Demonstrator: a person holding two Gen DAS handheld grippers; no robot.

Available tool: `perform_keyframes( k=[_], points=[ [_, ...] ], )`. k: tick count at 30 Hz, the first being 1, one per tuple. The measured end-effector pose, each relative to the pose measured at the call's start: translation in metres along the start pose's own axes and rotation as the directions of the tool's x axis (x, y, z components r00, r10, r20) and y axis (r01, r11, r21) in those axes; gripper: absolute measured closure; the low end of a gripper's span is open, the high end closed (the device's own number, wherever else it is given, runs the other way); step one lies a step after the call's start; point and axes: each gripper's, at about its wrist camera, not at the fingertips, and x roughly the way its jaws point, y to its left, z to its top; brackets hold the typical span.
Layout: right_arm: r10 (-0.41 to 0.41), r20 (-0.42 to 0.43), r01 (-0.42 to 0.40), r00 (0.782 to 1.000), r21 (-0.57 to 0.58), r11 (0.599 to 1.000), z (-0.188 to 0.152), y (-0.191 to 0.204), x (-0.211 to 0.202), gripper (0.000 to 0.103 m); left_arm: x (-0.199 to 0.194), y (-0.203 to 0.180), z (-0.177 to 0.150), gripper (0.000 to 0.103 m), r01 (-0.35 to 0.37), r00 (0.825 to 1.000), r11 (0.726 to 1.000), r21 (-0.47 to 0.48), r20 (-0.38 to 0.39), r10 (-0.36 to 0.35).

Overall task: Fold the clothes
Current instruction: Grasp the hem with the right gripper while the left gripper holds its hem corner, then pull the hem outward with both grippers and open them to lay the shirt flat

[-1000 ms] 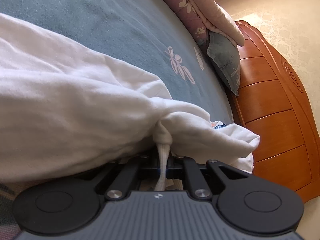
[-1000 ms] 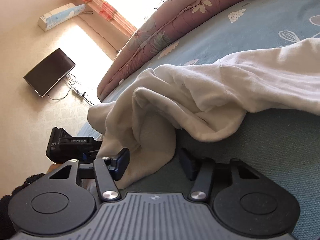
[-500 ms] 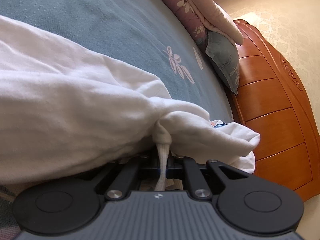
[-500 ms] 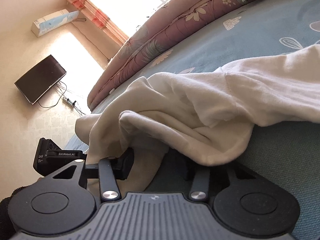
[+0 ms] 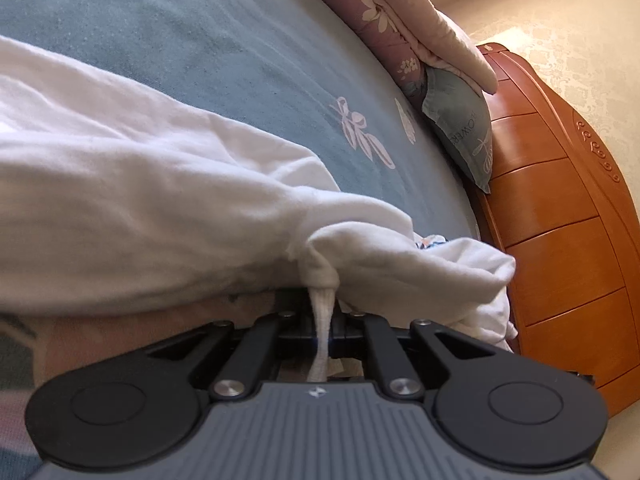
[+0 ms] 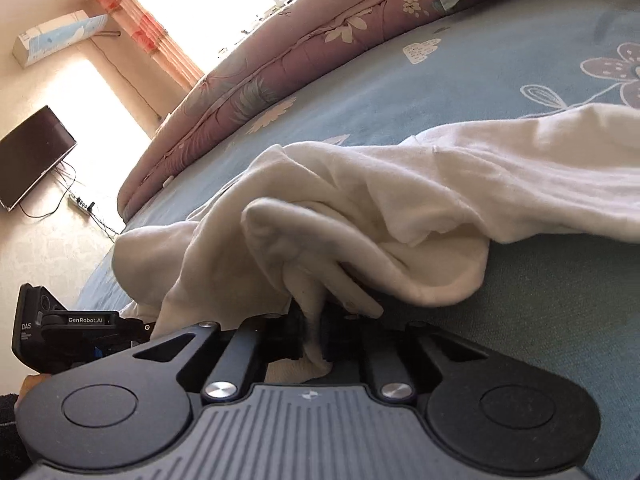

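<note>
Jaws of both grippers are clamped on the same white garment point(image 5: 132, 200), which lies rumpled across a bed's blue sheet point(image 5: 208, 40). On the left gripper point(image 5: 322, 334), the jaws pinch a thin, ribbed strip of the cloth that runs straight down between them, while the rest of the garment billows away toward 10 o'clock and a smaller bunch spills toward 3 o'clock, near the wooden headboard point(image 5: 560, 240). On the right gripper point(image 6: 314, 336), the jaws are closed on a bunched fold of the garment, with the cloth stretching off toward 2 o'clock over the sheet. A mauve floral quilt point(image 6: 288, 60) lies rolled along the far edge of the bed, a grey-green pillow point(image 5: 460, 124) wedged against the headboard. At 9 o'clock in the right wrist view, the other gripper's black body is visible, a dark flat screen point(image 6: 32, 156) on the wall beyond.
</note>
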Motion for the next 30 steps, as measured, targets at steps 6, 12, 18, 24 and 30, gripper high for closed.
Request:
perform_keyframes(
  k=[6,12,18,24,30],
  points=[
    [0.056,0.020,-0.057,0.998,0.025,0.998,-0.012,0.017,-0.062,0.092,-0.043,-0.024,-0.026,0.100,0.009,0.999,0.999,0.033,0.031,-0.010],
    [0.098,0.016,-0.099,0.995,0.073,0.992,-0.033,0.030,-0.129,0.092,-0.104,-0.051,-0.072,0.100,0.041,0.998,0.996,0.074,0.034,-0.043],
    [0.092,-0.045,-0.090,0.995,0.038,0.995,-0.065,0.046,-0.188,0.092,-0.144,-0.062,-0.129,0.100,0.057,0.998,0.995,0.076,-0.006,-0.057],
    [0.005,-0.151,-0.004,0.989,0.005,1.000,-0.106,0.049,-0.222,0.092,-0.155,-0.055,-0.167,0.100,0.019,0.996,0.996,0.082,-0.083,-0.012],
    [-0.086,-0.216,0.106,0.973,0.082,0.991,-0.128,0.031,-0.228,0.081,-0.157,-0.056,-0.167,0.099,-0.077,0.990,0.986,0.145,-0.107,0.093]
  ],
)
